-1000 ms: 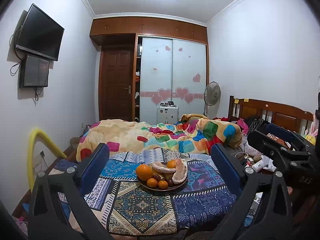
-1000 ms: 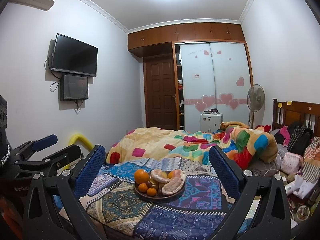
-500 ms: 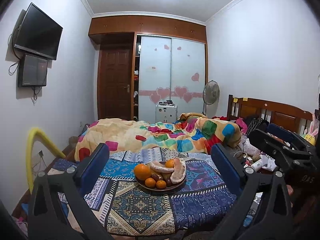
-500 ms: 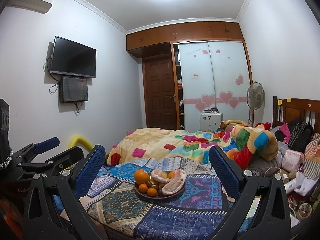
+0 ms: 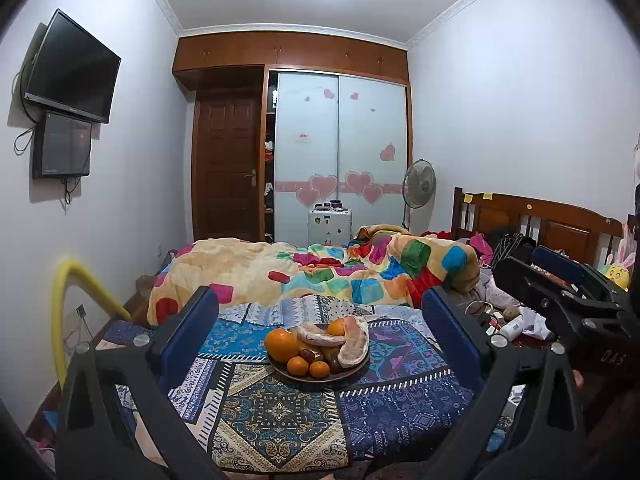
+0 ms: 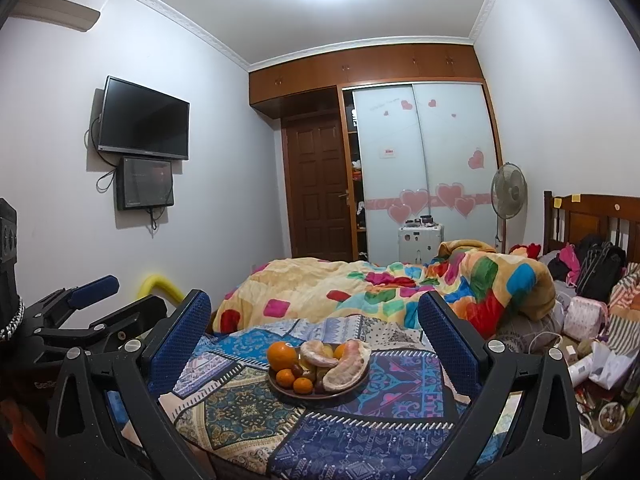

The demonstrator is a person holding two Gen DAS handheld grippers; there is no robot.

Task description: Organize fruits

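A brown plate [image 5: 352, 372] of fruit sits on a patterned blue cloth [image 5: 280, 420] on the bed. It holds a large orange [image 5: 281, 344], small oranges [image 5: 298, 365], pale pomelo wedges [image 5: 354, 346] and dark small fruits. The plate also shows in the right wrist view [image 6: 276, 384]. My left gripper [image 5: 319, 334] is open and empty, well short of the plate. My right gripper [image 6: 314, 338] is open and empty, also short of the plate. Each gripper shows at the edge of the other's view.
A colourful quilt [image 5: 320, 272] is heaped behind the cloth. Bags, bottles and clutter [image 6: 588, 344] lie to the right by the wooden headboard [image 5: 540, 220]. A yellow tube [image 5: 68, 312] stands at the left wall. A wardrobe, door and fan stand at the far end.
Both views have shifted slightly; the plate sits a little lower and closer. Both grippers stay open and empty.
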